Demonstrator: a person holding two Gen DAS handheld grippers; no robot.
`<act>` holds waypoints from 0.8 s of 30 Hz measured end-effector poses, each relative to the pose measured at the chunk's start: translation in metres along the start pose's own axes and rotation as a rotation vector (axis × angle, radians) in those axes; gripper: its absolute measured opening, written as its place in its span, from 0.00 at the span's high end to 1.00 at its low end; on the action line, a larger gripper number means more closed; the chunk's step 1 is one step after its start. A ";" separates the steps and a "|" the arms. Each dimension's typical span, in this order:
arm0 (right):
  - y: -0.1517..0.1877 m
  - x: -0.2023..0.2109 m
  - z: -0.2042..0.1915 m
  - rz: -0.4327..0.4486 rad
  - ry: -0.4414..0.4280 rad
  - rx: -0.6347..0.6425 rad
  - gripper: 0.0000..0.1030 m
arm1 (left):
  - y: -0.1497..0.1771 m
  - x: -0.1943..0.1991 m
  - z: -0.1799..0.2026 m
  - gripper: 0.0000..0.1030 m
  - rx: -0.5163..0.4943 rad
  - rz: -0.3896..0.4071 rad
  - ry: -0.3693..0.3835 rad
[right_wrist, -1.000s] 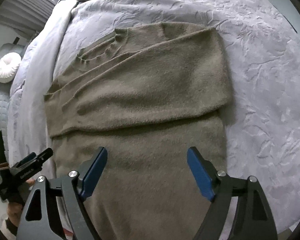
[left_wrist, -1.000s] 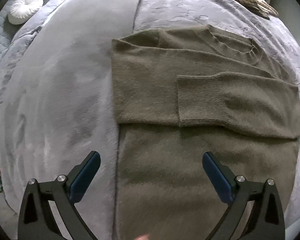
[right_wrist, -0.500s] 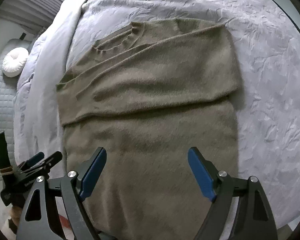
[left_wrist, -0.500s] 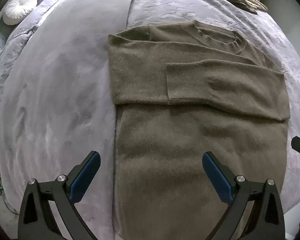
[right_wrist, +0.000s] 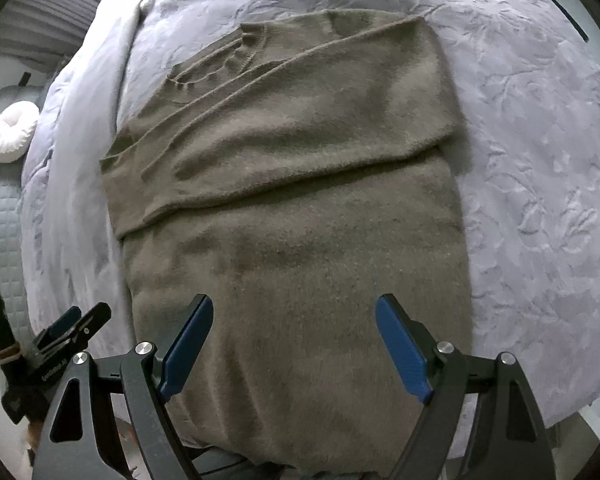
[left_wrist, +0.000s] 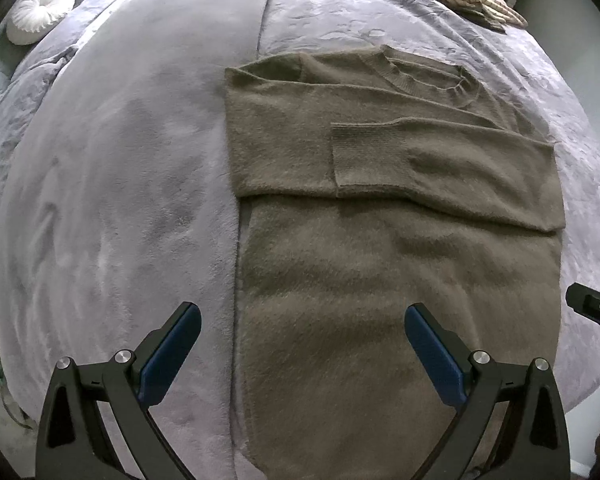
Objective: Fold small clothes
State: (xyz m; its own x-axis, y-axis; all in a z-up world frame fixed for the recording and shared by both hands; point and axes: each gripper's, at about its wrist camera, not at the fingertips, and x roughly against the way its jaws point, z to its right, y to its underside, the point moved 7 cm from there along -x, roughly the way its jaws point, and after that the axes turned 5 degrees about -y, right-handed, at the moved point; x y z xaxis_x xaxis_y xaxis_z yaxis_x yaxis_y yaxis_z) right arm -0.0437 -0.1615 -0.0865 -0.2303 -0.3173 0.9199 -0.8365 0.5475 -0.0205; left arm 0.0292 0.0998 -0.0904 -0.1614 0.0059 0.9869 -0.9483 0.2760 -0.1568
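With both sleeves crossed over its chest, the sweater point(left_wrist: 396, 264) lies flat on the bed point(left_wrist: 112, 184), and my left gripper point(left_wrist: 302, 344) and right gripper point(right_wrist: 294, 344) hang above it, jaws wide and empty. If I pinch only the top layer of the hem (this fuzzy knit slides easily), the sleeves may slip out as I fold.

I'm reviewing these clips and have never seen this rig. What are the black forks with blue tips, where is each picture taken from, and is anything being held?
There is no robot: a person holds a hand gripper in each hand, each with a fisheye camera looking along its two blue-padded fingers. One picture is from the left gripper, the other from the right gripper. Both look down on an olive-brown sweater lying flat on a grey bedspread, sleeves folded across the chest. Both sets of jaws stand wide open above it; nothing is held. A white round cushion lies off to one side.
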 end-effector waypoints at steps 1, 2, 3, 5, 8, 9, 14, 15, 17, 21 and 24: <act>0.001 0.000 -0.001 -0.001 0.004 -0.004 0.17 | 0.000 0.000 0.000 0.01 -0.002 -0.001 0.007; 0.002 -0.001 -0.001 -0.002 0.006 -0.008 0.17 | 0.001 -0.001 -0.001 0.01 -0.004 -0.002 0.014; 0.002 -0.001 -0.002 -0.002 0.007 -0.015 0.17 | 0.001 -0.002 -0.002 0.01 -0.005 -0.004 0.022; 0.006 -0.003 -0.003 -0.001 0.001 -0.042 0.17 | 0.003 -0.003 -0.004 0.01 -0.005 -0.008 0.038; 0.015 -0.005 -0.006 0.011 -0.002 -0.081 0.17 | 0.007 -0.006 -0.009 0.01 -0.015 -0.018 0.057; 0.018 -0.005 -0.007 0.015 0.000 -0.091 0.17 | 0.009 -0.007 -0.012 0.01 -0.026 -0.020 0.064; 0.034 -0.006 -0.009 0.006 -0.011 -0.120 0.17 | 0.018 -0.011 -0.017 0.01 -0.085 -0.031 0.071; 0.037 -0.005 -0.008 0.005 -0.016 -0.127 0.17 | 0.020 -0.012 -0.019 0.01 -0.095 -0.032 0.071; 0.040 -0.004 -0.008 0.004 -0.030 -0.137 0.17 | 0.025 -0.014 -0.022 0.01 -0.105 -0.036 0.077; 0.040 -0.004 -0.009 -0.006 -0.066 -0.129 0.17 | 0.039 -0.013 -0.037 0.01 -0.079 -0.043 0.105; 0.043 -0.006 -0.007 -0.019 -0.086 -0.099 0.17 | 0.054 -0.015 -0.048 0.01 -0.064 -0.047 0.109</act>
State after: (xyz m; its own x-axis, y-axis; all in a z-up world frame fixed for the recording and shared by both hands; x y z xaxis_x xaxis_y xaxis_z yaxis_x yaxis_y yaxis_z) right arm -0.0749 -0.1302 -0.0896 -0.2602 -0.3910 0.8829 -0.7890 0.6131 0.0390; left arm -0.0067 0.1609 -0.1116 -0.0832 0.0946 0.9920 -0.9342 0.3391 -0.1107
